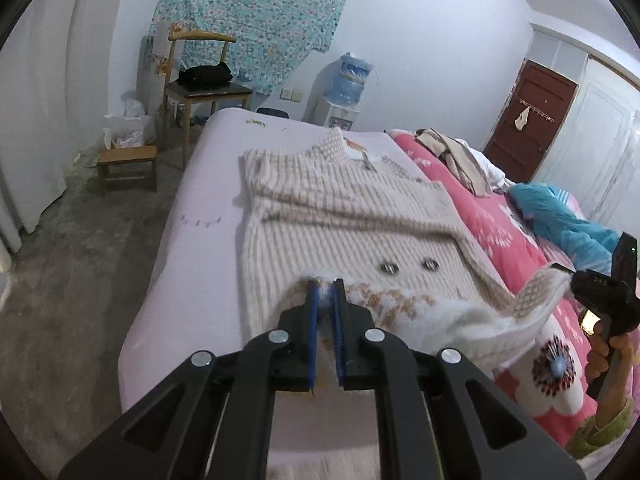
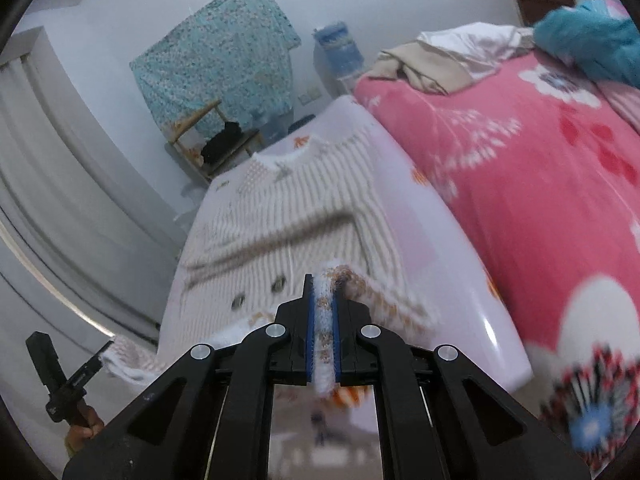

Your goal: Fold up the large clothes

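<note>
A cream, ribbed knit sweater lies spread on the pale lilac sheet of a bed, collar toward the far end, two dark buttons showing near its lower part. Its patterned, fuzzy hem is lifted off the sheet at both near corners. The left gripper has its blue fingers pressed nearly together on one corner of the hem, white fluff pinched between them. The right gripper is likewise clamped on the other corner, a strip of hem squeezed between its fingers. The hem sags in a slack band between the two grips. Just beside the sweater lies a pink flowered blanket with beige clothes and a blue garment piled on it. Beyond the bed stand a wooden chair, a water dispenser and a teal cloth hung on the wall.
</note>
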Demonstrator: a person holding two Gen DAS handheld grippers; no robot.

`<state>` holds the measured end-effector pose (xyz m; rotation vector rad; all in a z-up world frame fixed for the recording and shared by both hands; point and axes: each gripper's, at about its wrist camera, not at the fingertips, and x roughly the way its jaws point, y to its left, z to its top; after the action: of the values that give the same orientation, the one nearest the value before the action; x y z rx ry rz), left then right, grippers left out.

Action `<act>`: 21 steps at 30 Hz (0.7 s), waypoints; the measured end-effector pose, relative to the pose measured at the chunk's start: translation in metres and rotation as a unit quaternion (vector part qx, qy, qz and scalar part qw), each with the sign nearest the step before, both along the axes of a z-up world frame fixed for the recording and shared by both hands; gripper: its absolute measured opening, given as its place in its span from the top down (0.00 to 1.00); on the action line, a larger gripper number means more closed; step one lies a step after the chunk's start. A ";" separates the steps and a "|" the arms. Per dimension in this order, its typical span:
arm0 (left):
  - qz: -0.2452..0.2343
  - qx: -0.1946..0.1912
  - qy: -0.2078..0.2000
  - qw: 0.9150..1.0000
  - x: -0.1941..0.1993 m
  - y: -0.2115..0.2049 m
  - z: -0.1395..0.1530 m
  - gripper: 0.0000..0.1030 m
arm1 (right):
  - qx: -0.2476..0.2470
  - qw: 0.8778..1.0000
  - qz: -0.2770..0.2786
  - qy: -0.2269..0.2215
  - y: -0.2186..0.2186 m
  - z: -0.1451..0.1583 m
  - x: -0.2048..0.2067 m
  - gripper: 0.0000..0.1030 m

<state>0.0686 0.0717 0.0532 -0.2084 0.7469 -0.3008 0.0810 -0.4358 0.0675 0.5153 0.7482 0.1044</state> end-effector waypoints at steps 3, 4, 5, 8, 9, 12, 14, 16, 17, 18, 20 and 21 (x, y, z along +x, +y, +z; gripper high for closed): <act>0.003 -0.004 0.013 1.000 0.040 0.002 -0.011 0.90 | 0.001 1.000 0.006 0.005 0.003 -0.014 0.043 0.93; 0.005 -0.008 0.022 1.000 0.055 0.004 -0.018 0.89 | 0.002 1.000 0.006 0.010 0.004 -0.023 0.056 0.93; 0.008 -0.012 0.028 1.000 0.066 0.005 -0.024 0.88 | 0.004 1.000 0.005 0.014 0.005 -0.029 0.062 0.93; 0.030 -0.006 0.048 0.998 0.092 0.012 -0.039 0.65 | 0.009 0.999 0.012 0.042 0.005 -0.060 0.092 0.80; 0.040 -0.005 0.059 0.997 0.100 0.017 -0.045 0.56 | 0.016 0.998 0.012 0.055 0.003 -0.071 0.100 0.72; 0.061 -0.014 0.064 0.996 0.107 0.032 -0.048 0.56 | 0.022 0.997 0.010 0.067 0.000 -0.086 0.105 0.57; 0.065 -0.019 0.055 0.996 0.103 0.037 -0.043 0.56 | 0.012 0.999 0.011 0.048 0.000 -0.077 0.095 0.48; 0.042 -0.016 0.034 0.998 0.093 0.030 -0.033 0.56 | -0.005 1.000 0.011 0.019 0.001 -0.061 0.080 0.45; 0.029 -0.015 0.028 0.999 0.091 0.024 -0.031 0.56 | -0.016 1.000 0.021 0.001 0.004 -0.051 0.072 0.45; 0.005 -0.017 0.024 1.000 0.089 0.013 -0.029 0.56 | -0.024 0.999 0.038 -0.012 0.012 -0.044 0.064 0.45; -0.054 -0.019 0.026 0.998 0.089 -0.016 -0.030 0.56 | -0.038 0.996 0.084 -0.016 0.032 -0.038 0.057 0.46; -0.072 -0.014 0.029 0.997 0.090 -0.027 -0.031 0.56 | -0.057 0.992 0.111 -0.013 0.047 -0.038 0.054 0.49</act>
<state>0.1584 0.0444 0.0220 -0.1913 0.8165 -0.4439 0.1350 -0.3887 0.0297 0.3199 0.7795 0.2725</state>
